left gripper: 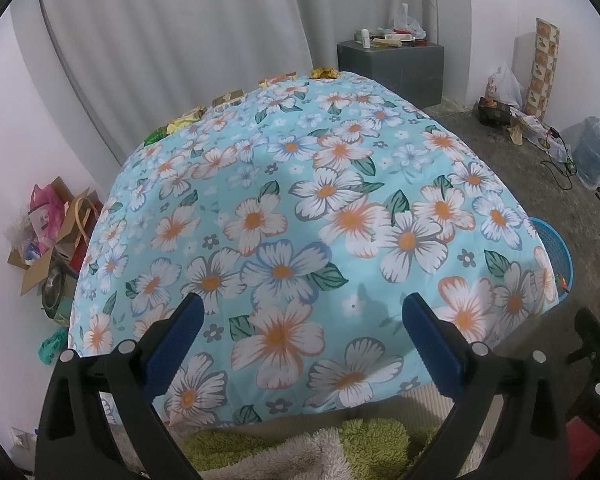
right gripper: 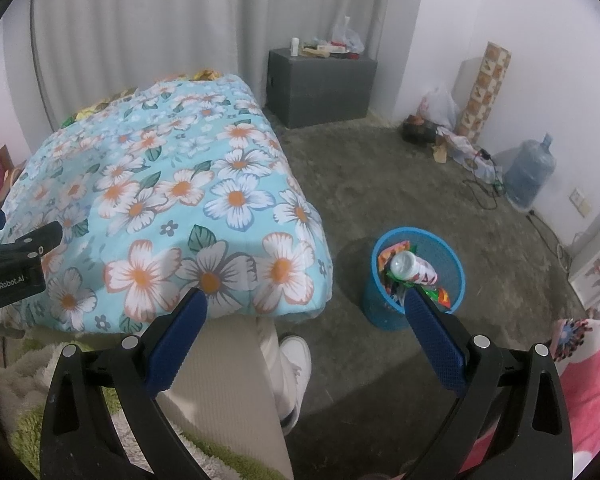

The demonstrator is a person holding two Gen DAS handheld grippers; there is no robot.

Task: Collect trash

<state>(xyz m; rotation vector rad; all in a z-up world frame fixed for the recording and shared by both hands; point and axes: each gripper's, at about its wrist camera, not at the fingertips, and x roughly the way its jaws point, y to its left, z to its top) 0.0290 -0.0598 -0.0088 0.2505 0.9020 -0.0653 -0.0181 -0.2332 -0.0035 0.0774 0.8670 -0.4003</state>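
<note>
With both the left gripper (left gripper: pixel 300 312) and right gripper (right gripper: pixel 306 308) spread empty, reach across the flowered blue cloth-covered table (left gripper: pixel 300 200) for what look like crumpled yellow wrappers (left gripper: pixel 184 120) at its far edge, then carry them to the round blue mesh bin (right gripper: pixel 446 256).

This is a plain room in a home, used as a bedroom. A bed under a light-blue floral cover (left gripper: pixel 300 216) fills the middle, backed by long grey curtains (left gripper: pixel 172 40) and white walls. The floor is rough bare concrete (right gripper: pixel 380 184). A dark grey cabinet (right gripper: pixel 320 84) in the corner carries bottles and small household items. A blue water jug (right gripper: pixel 530 172), plastic bags (right gripper: pixel 440 106) and a blue mesh wastebasket (right gripper: pixel 416 280) holding wrappers sit on the floor, and cardboard boxes (left gripper: pixel 56 240) of clutter lie beside the bed.
</note>
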